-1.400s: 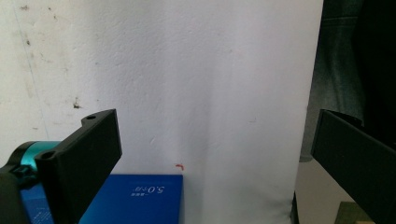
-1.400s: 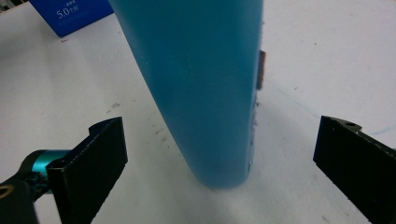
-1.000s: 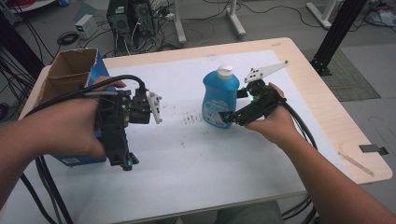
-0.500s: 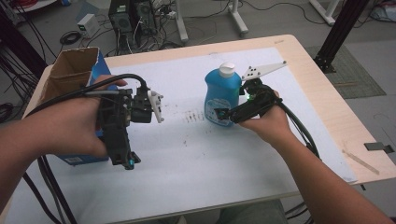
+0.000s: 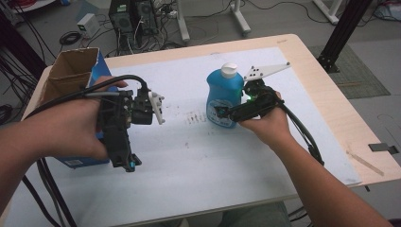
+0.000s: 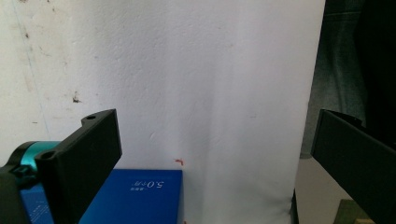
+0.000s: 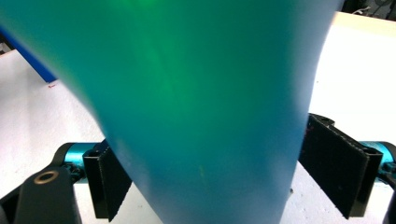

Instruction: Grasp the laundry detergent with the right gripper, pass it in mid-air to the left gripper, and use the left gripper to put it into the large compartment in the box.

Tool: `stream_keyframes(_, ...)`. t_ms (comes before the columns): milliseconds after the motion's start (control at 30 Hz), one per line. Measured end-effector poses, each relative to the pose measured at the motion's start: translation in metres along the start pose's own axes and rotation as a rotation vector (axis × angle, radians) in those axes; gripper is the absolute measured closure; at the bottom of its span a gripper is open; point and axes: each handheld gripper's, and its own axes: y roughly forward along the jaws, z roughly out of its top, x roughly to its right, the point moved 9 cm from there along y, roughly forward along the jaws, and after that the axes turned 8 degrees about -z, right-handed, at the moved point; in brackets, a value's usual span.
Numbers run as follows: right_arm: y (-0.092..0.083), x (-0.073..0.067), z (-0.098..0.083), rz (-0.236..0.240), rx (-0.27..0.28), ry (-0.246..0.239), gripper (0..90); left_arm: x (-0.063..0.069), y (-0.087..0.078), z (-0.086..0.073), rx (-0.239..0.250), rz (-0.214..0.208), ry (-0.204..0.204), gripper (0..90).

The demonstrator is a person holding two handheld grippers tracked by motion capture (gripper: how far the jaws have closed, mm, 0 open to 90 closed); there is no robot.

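My right gripper [image 5: 222,113] is at the blue bottle [image 5: 224,97], which stands upright on the white sheet [image 5: 198,156] near the middle of the desk [image 5: 326,94]. In the right gripper view the bottle [image 7: 196,107] sits between my two black jaws, one on each side of its body. The jaw at the left of that view seems to touch the bottle, while at the other jaw I see a thin gap, so I cannot tell if the gripper really clamps the bottle or only stands around it. The bottle has a white cap [image 5: 229,70] on top. My right hand [image 5: 265,124] holds the gripper low, near the base of the bottle, and the grey three-cornered plate [image 5: 265,72] rises just beside the cap.

My left gripper [image 5: 126,163] is held above the left part of the sheet and points back toward my side of the desk. In the left gripper view its jaws stand wide apart with nothing between them, only the white sheet [image 6: 187,84] below. A blue box [image 6: 135,196] lies at the lower edge of that view, with the print "5.0" upside down on it. In the high view an open cardboard box with a blue side [image 5: 71,75] stands at the left edge of the desk, partly behind my left hand [image 5: 71,127].
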Motion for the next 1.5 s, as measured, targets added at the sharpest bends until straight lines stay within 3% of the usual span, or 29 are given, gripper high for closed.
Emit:
stream_keyframes(1133, 0.0022, -0.0003, 0.0, 0.008, 0.031, -0.026, 32.2, -0.0019, 0.0024, -0.0017, -0.001, -0.001, -0.018, 1.7)
stream_keyframes(1400, 0.004, -0.0017, -0.0006, 0.021, 0.041, -0.05, 37.6, -0.0022, 0.0013, -0.005, 0.002, 0.0, -0.029, 1.7)
stream_keyframes(1500, 0.0048, -0.002, -0.0005, 0.0, 0.047, -0.073, 41.3, -0.002, 0.002, -0.0062, 0.004, -0.003, -0.032, 1.7)
